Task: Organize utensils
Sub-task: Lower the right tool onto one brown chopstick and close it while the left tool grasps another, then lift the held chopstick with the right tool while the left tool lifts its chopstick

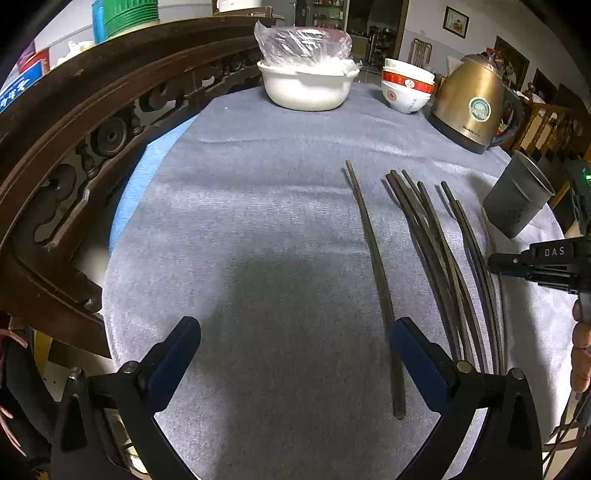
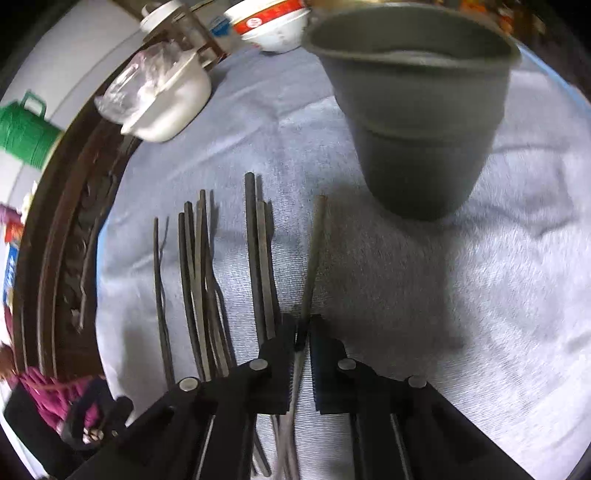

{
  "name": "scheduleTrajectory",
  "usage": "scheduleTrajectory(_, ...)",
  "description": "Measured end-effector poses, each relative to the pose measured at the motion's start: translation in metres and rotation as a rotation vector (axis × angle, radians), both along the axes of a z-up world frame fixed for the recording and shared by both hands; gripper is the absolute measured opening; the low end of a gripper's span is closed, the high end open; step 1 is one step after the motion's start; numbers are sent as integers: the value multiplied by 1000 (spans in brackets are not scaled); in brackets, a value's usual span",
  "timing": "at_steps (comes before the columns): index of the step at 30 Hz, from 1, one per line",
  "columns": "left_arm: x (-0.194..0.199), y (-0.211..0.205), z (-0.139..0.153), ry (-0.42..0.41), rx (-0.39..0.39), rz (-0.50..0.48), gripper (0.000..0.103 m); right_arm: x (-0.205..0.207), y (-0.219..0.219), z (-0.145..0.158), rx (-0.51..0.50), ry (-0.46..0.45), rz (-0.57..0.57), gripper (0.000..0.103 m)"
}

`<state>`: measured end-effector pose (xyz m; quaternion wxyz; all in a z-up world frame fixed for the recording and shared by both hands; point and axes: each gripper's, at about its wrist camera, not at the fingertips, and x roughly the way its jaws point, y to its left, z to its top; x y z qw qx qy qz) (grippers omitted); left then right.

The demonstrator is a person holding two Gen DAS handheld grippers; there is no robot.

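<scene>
Grey holder cup (image 2: 413, 122) upright on cloth-covered table (image 1: 258, 221), just beyond dark chopsticks (image 1: 436, 258) fanned flat beside it. Left gripper (image 1: 295, 354) jaws wide, empty, near lone chopstick (image 1: 373, 266); right gripper (image 2: 303, 332) narrowed onto pale chopstick (image 2: 314, 254). Likely light, stiff, slick: pinch mid-shaft.

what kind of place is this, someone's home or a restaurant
Most likely a home dining room: stacked rice bowls and an electric kettle stand on a cloth-covered table, with framed pictures and carved wooden furniture around it.
</scene>
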<state>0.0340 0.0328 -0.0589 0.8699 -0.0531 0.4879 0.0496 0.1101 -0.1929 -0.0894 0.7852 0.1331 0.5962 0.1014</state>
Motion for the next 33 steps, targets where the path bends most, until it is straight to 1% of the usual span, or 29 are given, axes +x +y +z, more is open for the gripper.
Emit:
scheduleTrajectory(3,11,-4,2,20,0,-6,103,0,-1,7,-52,-11,55,6)
scheduleTrajectory(5,21,-8,3,29,-12,-6,103,-2,-1,6,-101,-7,101,6)
scheduleTrajectory(6,27,-10,3,37,-17,-6,103,-1,2,4,-109,-2,111,6)
scheduleTrajectory(7,35,-13,2,53,-19,-5,103,-1,3,1,-110,9,121,7)
scheduleTrajectory(9,48,-19,0,81,-23,-9,102,-2,1,1,-92,1,117,7)
scheduleTrajectory(14,73,-32,-11,147,-11,-30,89,-2,-2,2,-70,-2,122,8)
scheduleTrajectory(15,77,-33,-15,164,-8,-34,79,-3,-5,1,-69,-2,124,8)
scheduleTrajectory(16,81,-34,-21,198,-14,-49,53,-3,-7,2,-65,0,125,8)
scheduleTrajectory(17,82,-35,-24,216,-11,-65,41,-5,-9,1,-62,-1,127,8)
scheduleTrajectory(18,82,-36,-24,205,-3,-99,24,-5,-11,1,-60,-1,130,8)
scheduleTrajectory(19,82,-35,-25,214,-2,-120,12,-6,-14,2,-59,-1,134,8)
scheduleTrajectory(20,82,-31,-26,230,-19,-134,7,-6,-15,2,-59,0,139,8)
scheduleTrajectory(22,80,-18,-29,244,-67,-147,6,-6,-12,2,-66,4,153,8)
scheduleTrajectory(25,76,-7,-33,269,-96,-188,6,-3,-8,3,-77,12,164,9)
scheduleTrajectory(27,77,0,-36,275,-135,-175,10,-2,-9,3,-74,25,158,9)
scheduleTrajectory(28,78,2,-36,277,-145,-171,17,-1,-8,3,-75,31,157,9)
scheduleTrajectory(29,80,5,-37,276,-149,-167,29,2,-7,4,-77,40,158,9)
scheduleTrajectory(31,89,11,-33,263,-146,-150,44,11,-2,4,-92,62,173,9)
scheduleTrajectory(33,100,12,-32,250,-147,-142,45,14,3,4,-113,85,190,9)
